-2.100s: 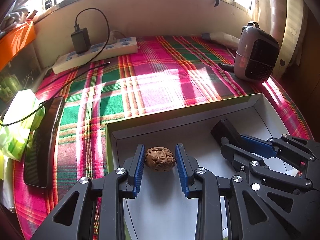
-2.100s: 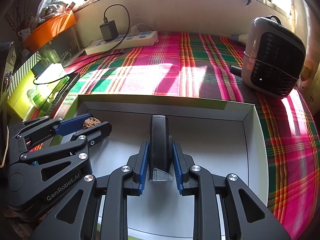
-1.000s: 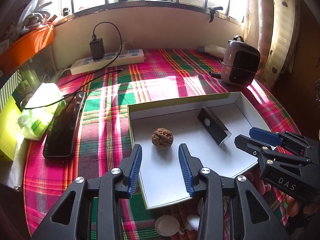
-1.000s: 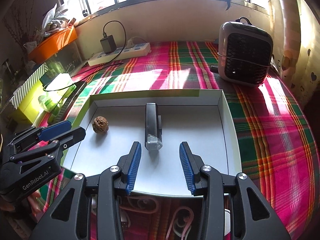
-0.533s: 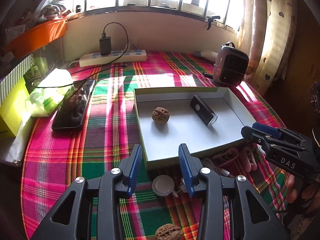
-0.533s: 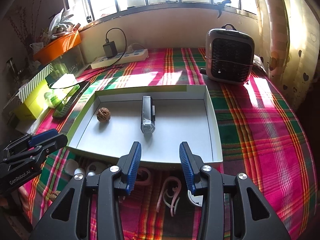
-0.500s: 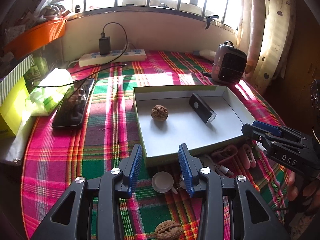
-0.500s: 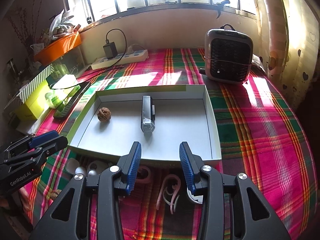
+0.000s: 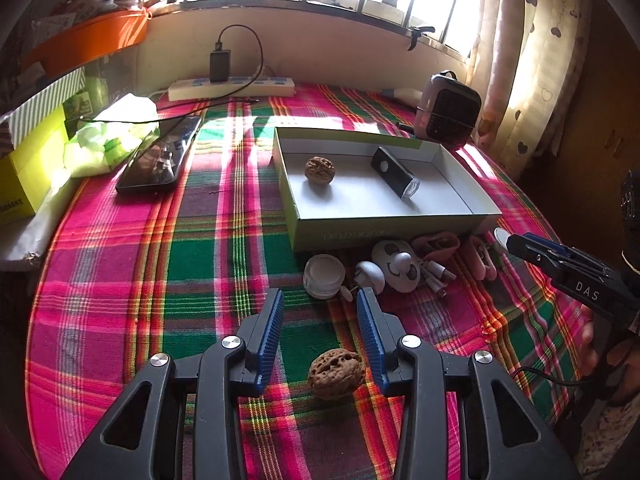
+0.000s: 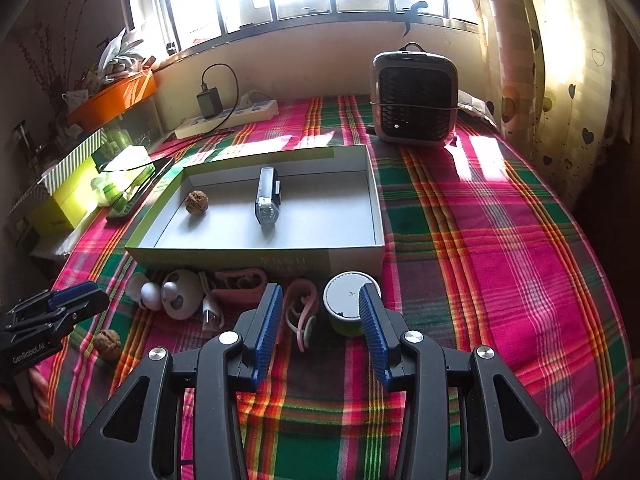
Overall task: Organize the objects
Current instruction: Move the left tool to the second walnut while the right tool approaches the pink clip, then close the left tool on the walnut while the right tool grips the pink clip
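Plaid tablecloth (image 9: 120, 280) bare at left, box (image 9: 384, 232) front edge crowded, both jaws parted, empty.

A plaid cloth (image 9: 208, 248) in pink and green covers the table. A shallow box (image 9: 384, 226) sits on it at the centre. Just in front of the box lie a clear round lid (image 9: 324, 276), a white plug (image 9: 370, 274), pink clips (image 10: 298, 312) and a green-sided tin (image 10: 346, 300). A walnut (image 9: 336, 374) lies nearer. Far left are a phone (image 9: 160, 156) and a power strip (image 9: 232, 88); far right stands a small heater (image 10: 414, 100).
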### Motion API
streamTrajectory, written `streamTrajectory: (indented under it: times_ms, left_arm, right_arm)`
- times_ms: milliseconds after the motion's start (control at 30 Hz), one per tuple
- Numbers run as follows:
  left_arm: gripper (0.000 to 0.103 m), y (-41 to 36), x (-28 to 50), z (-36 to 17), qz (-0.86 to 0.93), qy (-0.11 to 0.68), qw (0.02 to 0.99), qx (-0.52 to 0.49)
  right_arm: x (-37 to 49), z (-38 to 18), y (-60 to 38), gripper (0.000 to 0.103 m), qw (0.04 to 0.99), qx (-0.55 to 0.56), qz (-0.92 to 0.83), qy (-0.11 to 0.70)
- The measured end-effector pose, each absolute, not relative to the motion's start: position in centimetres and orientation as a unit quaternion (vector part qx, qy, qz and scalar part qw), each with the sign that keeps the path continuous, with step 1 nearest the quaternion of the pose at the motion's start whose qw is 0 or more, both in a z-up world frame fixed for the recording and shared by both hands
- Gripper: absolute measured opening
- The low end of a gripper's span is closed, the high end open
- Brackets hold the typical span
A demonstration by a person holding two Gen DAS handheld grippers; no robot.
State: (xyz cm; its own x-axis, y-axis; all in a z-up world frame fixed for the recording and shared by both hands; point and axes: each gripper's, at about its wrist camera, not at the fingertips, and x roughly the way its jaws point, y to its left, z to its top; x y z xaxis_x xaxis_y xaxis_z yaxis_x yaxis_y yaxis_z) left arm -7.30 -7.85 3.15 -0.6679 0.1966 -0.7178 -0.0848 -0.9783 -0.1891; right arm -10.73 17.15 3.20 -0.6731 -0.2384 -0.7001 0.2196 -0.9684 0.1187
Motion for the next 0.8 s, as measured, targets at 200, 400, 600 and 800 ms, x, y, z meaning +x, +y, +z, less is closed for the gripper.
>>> streamTrajectory:
  times_ms: [200, 400, 600, 800]
  left_arm:
    - [0.037, -7.6, -6.4, 2.4, 0.905, -0.065, 0.09, -0.41]
    - [0.037, -7.3, -6.0, 1.8, 0.9, -0.066, 0.094, -0.42]
    - [0.037, -7.0, -5.8, 1.3, 0.897, -0.07, 0.1, -0.426]
    - [0.037, -6.6, -5.8, 0.7, 0.893, -0.067, 0.103, -0.433]
  right_arm:
    - [-10.1, 2.4, 18.4, 0.042, 0.117, 0.392, -0.912, -0.019]
    - [-9.8, 1.6, 18.2, 0.042, 0.125, 0.405, -0.906, -0.023]
    - [-9.7, 1.2, 16.6, 0.042, 0.147, 0.408, -0.901, -0.01]
    - [-10.7, 0.9, 15.5, 0.042, 0.151, 0.411, -0.899, 0.001]
